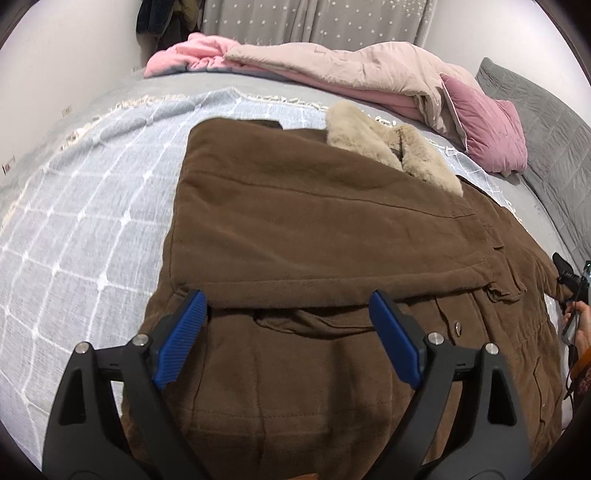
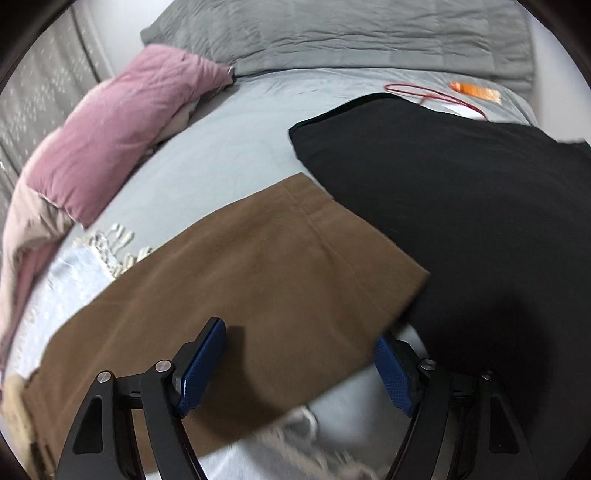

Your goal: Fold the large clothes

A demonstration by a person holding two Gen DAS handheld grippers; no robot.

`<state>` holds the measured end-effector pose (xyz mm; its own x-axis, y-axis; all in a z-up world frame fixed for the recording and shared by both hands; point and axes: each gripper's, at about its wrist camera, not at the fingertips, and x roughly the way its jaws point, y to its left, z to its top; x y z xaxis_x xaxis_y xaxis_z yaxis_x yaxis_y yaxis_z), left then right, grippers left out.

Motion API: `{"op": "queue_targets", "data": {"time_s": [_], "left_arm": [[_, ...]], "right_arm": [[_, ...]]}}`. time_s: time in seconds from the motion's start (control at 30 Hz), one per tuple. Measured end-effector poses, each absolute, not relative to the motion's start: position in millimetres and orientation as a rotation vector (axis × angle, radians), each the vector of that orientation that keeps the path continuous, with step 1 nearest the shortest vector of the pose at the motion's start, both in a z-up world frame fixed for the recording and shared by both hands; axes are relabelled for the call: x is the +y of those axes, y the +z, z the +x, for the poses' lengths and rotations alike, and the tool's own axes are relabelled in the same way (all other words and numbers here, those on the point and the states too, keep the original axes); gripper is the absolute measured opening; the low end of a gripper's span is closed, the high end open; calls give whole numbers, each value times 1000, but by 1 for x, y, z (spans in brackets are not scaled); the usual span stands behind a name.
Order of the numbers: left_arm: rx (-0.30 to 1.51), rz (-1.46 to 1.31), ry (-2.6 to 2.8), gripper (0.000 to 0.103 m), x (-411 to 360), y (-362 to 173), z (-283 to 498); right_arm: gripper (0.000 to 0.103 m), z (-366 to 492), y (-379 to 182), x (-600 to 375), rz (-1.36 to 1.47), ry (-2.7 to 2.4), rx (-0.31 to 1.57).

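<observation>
One brown coat [image 1: 332, 229] is lying on the bed [image 2: 229, 147]; the left gripper [image 1: 288, 332] and right gripper [image 2: 299, 365] are hovering spread, pinching nothing.

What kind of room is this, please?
Most likely a bedroom. The brown coat lies on a bed with a grey sheet, a pink pillow and a rumpled pink quilt; a star-patterned curtain hangs behind.
</observation>
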<state>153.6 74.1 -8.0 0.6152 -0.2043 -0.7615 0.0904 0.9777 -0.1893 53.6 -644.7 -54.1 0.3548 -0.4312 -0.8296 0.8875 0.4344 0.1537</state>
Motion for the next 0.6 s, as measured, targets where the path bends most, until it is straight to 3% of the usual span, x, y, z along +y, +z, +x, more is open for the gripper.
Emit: {"op": "queue_targets", "data": {"time_s": [0.03,0.07,0.1,0.23,0.6], "left_arm": [[895,-145,-171,90,76,-10,154],[896,-148,-170,90,77,-11,154],[896,-147,-168,90,79,-11,155],[884,-159,-167,90,83,-8,156],[852,-211,-214,90,89,7,151]], "right_arm": [[58,53,-55,-646,677,-945,799],[39,53,-55,-649,688,-952,788],[9,50,-51,-652,708,-961,783],[5,43,-14,-645,705,-898,655],[5,78,158,-532,404,-568,383]]}}
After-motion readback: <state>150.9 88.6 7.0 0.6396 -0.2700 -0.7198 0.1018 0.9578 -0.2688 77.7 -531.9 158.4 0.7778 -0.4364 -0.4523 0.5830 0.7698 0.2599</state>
